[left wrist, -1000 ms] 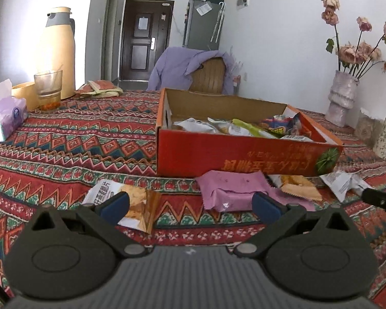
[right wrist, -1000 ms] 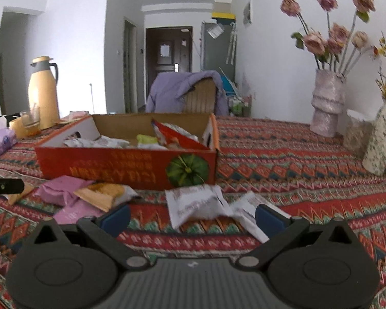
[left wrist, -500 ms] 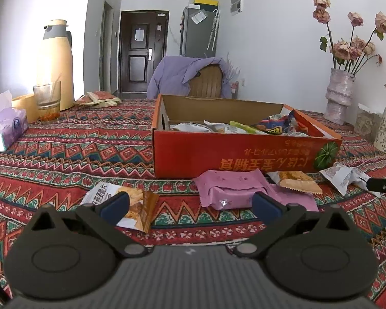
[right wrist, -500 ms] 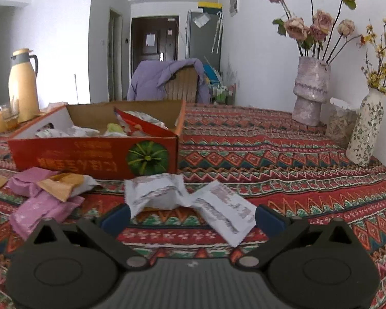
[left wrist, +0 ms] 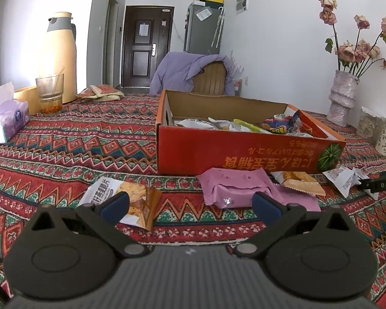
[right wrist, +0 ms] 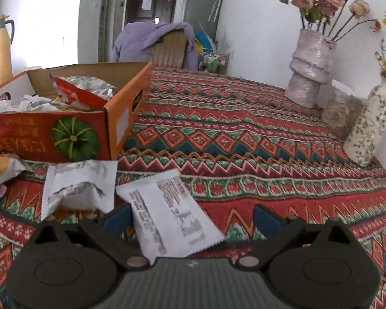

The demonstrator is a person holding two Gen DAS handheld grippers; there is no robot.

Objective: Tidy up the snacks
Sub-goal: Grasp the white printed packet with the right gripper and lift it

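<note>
With the right gripper (right wrist: 190,216) spread wide and empty around the flat white packet (right wrist: 172,211) lying on the worktop (right wrist: 244,139) near the red box (right wrist: 64,134), closing too high risks pinching only the crinkled film, so the packet slips free; the left gripper (left wrist: 190,204) is likewise released.

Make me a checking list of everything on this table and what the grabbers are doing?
Surface: patterned tablecloth, no spills seen.
Job's things: red box holds several snacks; pink packet, cracker packet, orange packet and two white packets lie outside it.
Clutter: thermos, glass, tissues, vases.
Grippers: left gripper open, empty; right gripper open, fingers either side of one white packet.
Cables: nothing seen.
Surroundings: chair with purple cloth, door, fridge.
</note>
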